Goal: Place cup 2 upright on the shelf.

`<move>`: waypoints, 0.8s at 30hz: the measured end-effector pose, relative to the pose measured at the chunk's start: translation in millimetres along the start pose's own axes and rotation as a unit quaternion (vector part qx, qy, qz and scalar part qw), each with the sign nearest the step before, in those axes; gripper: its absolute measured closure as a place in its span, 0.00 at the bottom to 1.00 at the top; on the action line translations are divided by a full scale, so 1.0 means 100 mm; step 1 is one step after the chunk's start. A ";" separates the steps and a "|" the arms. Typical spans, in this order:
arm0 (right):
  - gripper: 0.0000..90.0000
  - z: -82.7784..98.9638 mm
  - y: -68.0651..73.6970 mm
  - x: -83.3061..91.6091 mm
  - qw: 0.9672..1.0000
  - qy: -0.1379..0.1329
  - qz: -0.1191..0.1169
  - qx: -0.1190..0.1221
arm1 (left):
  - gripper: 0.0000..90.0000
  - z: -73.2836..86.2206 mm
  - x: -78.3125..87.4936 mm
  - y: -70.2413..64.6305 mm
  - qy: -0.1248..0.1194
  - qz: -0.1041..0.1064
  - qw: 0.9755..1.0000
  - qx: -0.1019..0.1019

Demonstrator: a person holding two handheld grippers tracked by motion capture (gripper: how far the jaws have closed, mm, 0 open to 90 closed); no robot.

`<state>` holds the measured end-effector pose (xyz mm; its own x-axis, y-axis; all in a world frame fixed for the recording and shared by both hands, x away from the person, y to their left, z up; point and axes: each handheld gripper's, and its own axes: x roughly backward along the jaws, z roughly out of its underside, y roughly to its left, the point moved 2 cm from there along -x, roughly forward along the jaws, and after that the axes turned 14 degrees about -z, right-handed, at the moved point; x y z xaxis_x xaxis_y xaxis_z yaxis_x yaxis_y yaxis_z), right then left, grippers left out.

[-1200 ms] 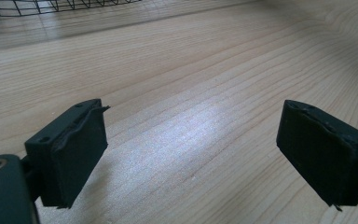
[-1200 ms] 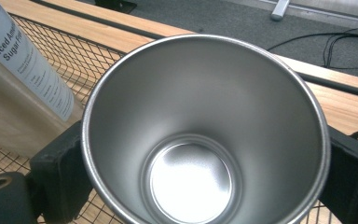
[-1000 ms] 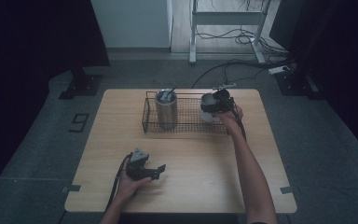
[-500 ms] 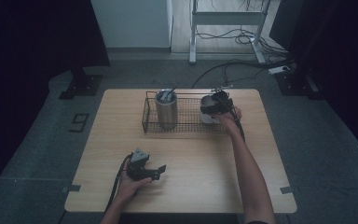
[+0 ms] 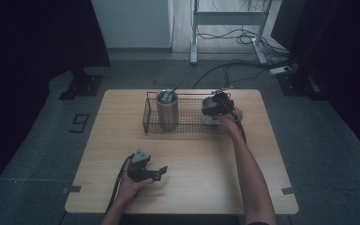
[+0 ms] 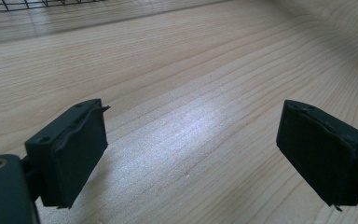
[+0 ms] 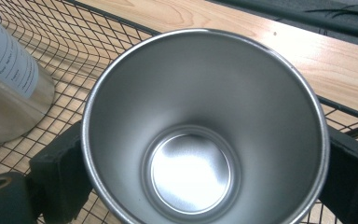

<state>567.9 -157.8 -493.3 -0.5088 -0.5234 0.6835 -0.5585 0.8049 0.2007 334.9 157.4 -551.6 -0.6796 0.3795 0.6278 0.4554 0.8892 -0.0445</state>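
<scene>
A black wire basket (image 5: 187,124) stands at the back of the wooden table (image 5: 201,159). A tall steel tumbler (image 5: 167,111) with something sticking out of its top stands upright in the basket's left end. My right gripper (image 5: 214,107) is over the basket's right end, shut on a steel cup (image 5: 209,119). In the right gripper view the empty cup (image 7: 200,116) sits mouth-up between the pads (image 7: 58,172), over the basket mesh (image 7: 74,51), with the labelled tumbler (image 7: 9,93) beside it. My left gripper (image 5: 160,173) rests near the table's front, open with nothing in it (image 6: 193,154).
Bare wood (image 6: 191,70) lies ahead of the left gripper, and the basket's edge (image 6: 28,4) is farther off. A white frame (image 5: 225,18) and cables (image 5: 243,70) lie on the floor beyond the table. A black stand base (image 5: 79,86) sits at the back left.
</scene>
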 end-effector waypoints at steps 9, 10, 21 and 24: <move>0.04 0.02 0.05 0.02 1.000 0.014 0.020 0.005 | 0.09 0.00 0.01 -0.01 0.000 0.004 1.000 0.001; 0.03 0.02 0.05 0.02 1.000 0.013 0.017 0.004 | 0.10 0.00 0.01 -0.01 0.000 0.004 1.000 0.001; 0.00 -0.06 0.09 0.22 0.999 -0.051 0.010 -0.002 | 0.09 0.00 0.00 -0.02 0.001 0.004 1.000 0.000; 0.00 -0.08 0.13 0.32 0.998 -0.068 0.013 -0.003 | 0.09 0.00 0.00 -0.03 0.001 0.004 1.000 -0.001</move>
<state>550.0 -161.9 -463.0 -0.6073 -0.5358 0.5866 -0.5410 0.8196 0.1887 333.5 154.8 -551.2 -0.6749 0.3864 0.6286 0.4617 0.8857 -0.0487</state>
